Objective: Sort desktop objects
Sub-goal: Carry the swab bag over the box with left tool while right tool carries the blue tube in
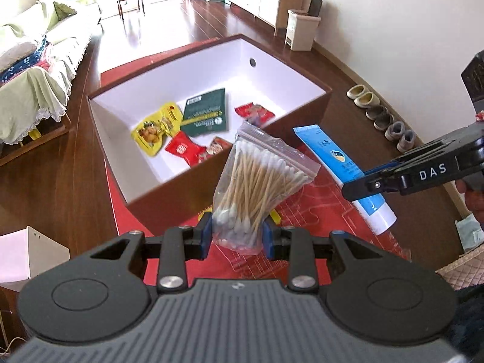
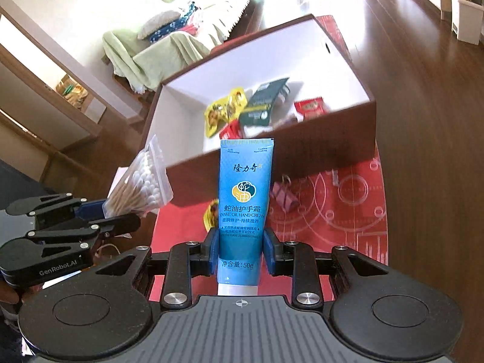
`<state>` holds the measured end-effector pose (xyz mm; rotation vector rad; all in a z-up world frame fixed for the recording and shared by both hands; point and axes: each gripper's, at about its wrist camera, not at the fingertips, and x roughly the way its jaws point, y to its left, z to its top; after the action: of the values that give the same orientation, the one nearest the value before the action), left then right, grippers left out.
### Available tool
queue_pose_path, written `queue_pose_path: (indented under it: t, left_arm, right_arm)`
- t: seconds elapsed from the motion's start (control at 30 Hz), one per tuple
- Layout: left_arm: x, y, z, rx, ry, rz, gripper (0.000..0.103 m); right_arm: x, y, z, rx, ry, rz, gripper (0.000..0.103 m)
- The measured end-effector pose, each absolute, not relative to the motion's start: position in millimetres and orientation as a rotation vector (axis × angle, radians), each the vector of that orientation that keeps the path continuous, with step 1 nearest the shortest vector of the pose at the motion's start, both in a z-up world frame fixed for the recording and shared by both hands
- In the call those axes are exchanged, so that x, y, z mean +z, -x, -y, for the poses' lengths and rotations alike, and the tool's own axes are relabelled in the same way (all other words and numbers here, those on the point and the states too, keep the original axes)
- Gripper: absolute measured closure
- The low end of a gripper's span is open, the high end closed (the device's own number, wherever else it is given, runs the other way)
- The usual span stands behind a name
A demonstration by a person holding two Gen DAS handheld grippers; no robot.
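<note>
- Left gripper pinches the swab bag by its bottom.
- Right gripper pinches the cream tube near its cap.
- The box lies just ahead of both, below them; the bag looks nearer its rim.

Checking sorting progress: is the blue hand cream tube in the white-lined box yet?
Not yet. The blue hand cream tube is clamped in the right gripper, in front of the white-lined box.
</note>
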<state>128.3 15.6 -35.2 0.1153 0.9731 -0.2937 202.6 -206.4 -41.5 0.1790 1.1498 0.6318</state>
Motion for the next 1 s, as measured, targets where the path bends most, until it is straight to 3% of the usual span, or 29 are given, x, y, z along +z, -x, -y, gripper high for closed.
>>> queue_pose_path:
  t: [0.6,1.0]
  left_arm:
    - [-19,-208,-39,-0.223,-0.135,-0.922,0.075]
    - [-41,-255,-50,-0.139,-0.111,-0.987,0.075]
  right_arm:
    - [-8,-284,185,0.594,-0.191,-1.008,0.074]
    - [-34,-333,160,0.526,-0.096,-1.007,0.074]
